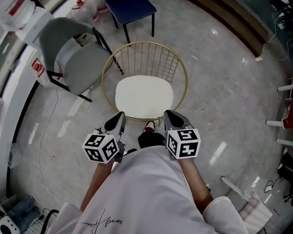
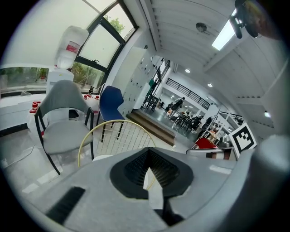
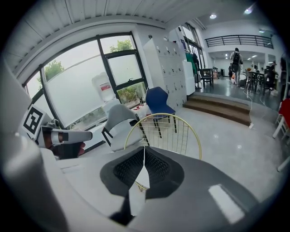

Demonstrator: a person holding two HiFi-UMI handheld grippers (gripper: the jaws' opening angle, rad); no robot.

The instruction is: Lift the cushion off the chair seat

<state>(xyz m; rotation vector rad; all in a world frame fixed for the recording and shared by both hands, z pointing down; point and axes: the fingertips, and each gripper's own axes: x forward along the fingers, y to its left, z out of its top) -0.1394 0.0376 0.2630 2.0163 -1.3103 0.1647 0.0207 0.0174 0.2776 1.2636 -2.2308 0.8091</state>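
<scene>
Count so far:
- Chairs: 3. 1 round gold wire-back chair (image 1: pixel 155 57), 1 grey moulded shell chair on black legs (image 1: pixel 73 59), 1 blue chair on black legs (image 1: pixel 127 2).
- Cushions: 1. A cream oval seat cushion (image 1: pixel 144 97).
- Hand-held grippers: 2. The left hand-held gripper (image 1: pixel 119 118) and the right hand-held gripper (image 1: pixel 169 115).
- Black-and-white marker cubes: 2, one per gripper. The left cube (image 1: pixel 102 147) and the right cube (image 1: pixel 183 142).
- Upturned clear water bottles with a red label: 1 (image 2: pixel 71 45), seen in the left gripper view.

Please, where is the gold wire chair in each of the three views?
Head view: gold wire chair, upper centre.
Left gripper view: the chair is left of centre, above the jaws.
Right gripper view: the chair is at centre, above the jaws.
Shared landmark: the grey chair, at its picture-left in all three.
</scene>
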